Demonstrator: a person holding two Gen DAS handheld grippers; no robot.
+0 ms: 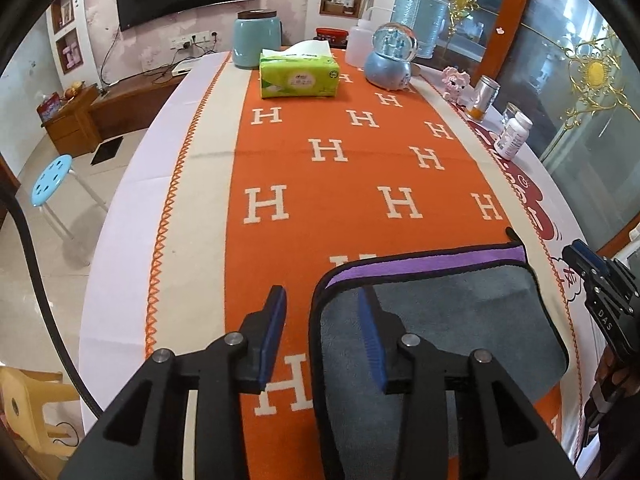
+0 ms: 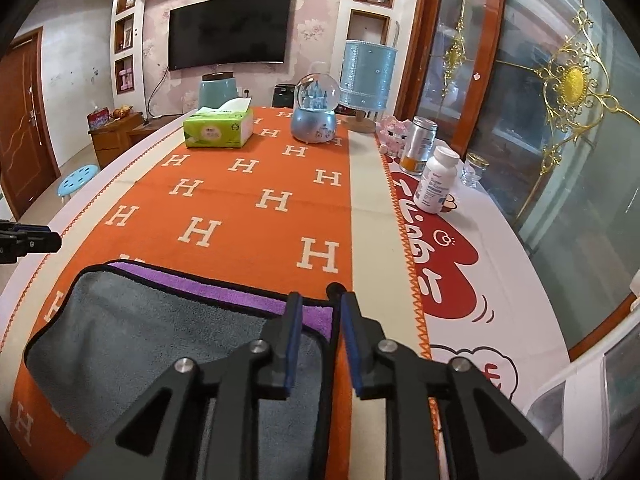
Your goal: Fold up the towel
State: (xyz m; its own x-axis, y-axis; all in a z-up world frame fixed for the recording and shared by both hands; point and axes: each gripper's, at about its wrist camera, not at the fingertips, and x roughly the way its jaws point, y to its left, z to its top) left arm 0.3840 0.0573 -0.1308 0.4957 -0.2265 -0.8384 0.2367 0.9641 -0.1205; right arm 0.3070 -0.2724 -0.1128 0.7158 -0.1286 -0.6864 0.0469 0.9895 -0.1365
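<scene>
A grey towel (image 1: 452,320) with black trim and a purple underside lies folded on the orange H-patterned cloth (image 1: 340,168); a purple strip shows along its far edge. It also shows in the right wrist view (image 2: 152,332). My left gripper (image 1: 322,300) is open and empty, straddling the towel's left edge. My right gripper (image 2: 320,304) is open and empty, its jaws straddling the towel's right edge near the far corner. The right gripper shows at the right edge of the left wrist view (image 1: 588,264). The left gripper's tip shows at the left edge of the right wrist view (image 2: 36,240).
At the table's far end stand a green tissue box (image 1: 298,76), a teal jar (image 1: 256,38) and a snow globe (image 1: 390,60). Along the right side stand a pill bottle (image 2: 436,180), a can (image 2: 418,144) and a glass (image 2: 474,170). A blue stool (image 1: 52,180) stands left.
</scene>
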